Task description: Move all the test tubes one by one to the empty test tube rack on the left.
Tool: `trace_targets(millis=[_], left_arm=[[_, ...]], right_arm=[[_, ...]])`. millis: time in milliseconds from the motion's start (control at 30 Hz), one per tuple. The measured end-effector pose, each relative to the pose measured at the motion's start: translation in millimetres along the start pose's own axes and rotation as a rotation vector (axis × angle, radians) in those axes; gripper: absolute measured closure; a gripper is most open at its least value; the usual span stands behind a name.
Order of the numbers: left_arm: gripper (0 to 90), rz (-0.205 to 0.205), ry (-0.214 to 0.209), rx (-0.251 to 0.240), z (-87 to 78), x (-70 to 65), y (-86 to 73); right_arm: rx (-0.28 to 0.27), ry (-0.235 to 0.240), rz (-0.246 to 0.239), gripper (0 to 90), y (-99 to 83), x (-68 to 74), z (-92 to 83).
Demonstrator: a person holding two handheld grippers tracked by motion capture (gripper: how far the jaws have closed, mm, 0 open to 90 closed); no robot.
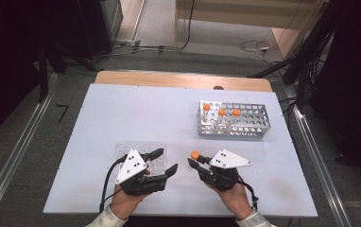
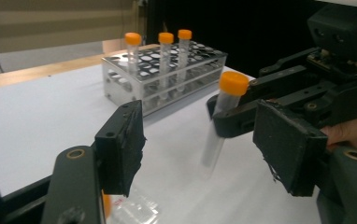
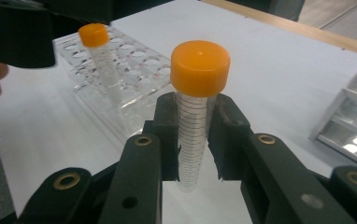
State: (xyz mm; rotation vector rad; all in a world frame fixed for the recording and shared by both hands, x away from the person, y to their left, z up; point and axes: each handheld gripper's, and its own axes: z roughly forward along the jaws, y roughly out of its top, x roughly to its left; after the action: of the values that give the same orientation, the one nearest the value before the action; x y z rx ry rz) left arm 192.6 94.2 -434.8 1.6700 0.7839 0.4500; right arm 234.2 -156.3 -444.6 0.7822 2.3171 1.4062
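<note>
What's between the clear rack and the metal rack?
In the high view, the right gripper with its orange-capped tube sits between the clear rack and the metal rack; otherwise bare table.

Clear rack is sitting mostly hidden under the left gripper in the high view; its hole count is unreadable. In the right gripper view its lower left end is running behind the dark blurred shape at upper left. Held tube is ending behind the fingers, bottom tip hidden. Metal rack is getting cut off by the right edge. In the left gripper view, something orange is peeking from behind the near finger, too hidden to identify.
</note>
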Motion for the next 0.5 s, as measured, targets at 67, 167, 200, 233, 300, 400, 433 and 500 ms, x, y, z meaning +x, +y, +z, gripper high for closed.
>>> trace_targets(millis=[67, 167, 200, 233, 300, 400, 433, 500], left_arm=[[35.5, 0.007, -0.013, 0.003, 3.9, -3.2, 0.3], [40.6, 0.016, -0.033, 0.007, 9.2, -7.1, 0.7], [42.7, 0.019, -0.042, 0.009, 10.4, -7.8, 0.6], [44.5, 0.025, -0.044, 0.015, 11.4, -8.1, 0.4], [47.9, 0.025, -0.054, 0.018, 13.5, -8.7, -0.4], [50.9, 0.026, -0.062, 0.023, 16.2, -9.5, -0.8], [51.7, 0.023, -0.066, 0.025, 17.4, -10.0, -0.9], [52.3, 0.021, -0.077, 0.037, 20.3, -10.6, -1.1]], right_arm=[[0.002, 0.005, -0.004, 71.9, -0.3, 1.9, 1.4], [0.015, 0.027, -0.018, 71.9, -1.6, 8.9, 5.7], [0.017, 0.031, -0.02, 71.9, -1.9, 10.1, 6.6], [0.022, 0.036, -0.022, 71.9, -2.2, 11.1, 7.3], [0.024, 0.042, -0.026, 71.9, -2.9, 13.1, 8.9], [0.032, 0.05, -0.032, 71.9, -3.5, 15.7, 10.9], [0.032, 0.053, -0.036, 71.9, -3.7, 16.4, 11.7], [0.036, 0.056, -0.036, 71.9, -3.8, 17.4, 12.1]])
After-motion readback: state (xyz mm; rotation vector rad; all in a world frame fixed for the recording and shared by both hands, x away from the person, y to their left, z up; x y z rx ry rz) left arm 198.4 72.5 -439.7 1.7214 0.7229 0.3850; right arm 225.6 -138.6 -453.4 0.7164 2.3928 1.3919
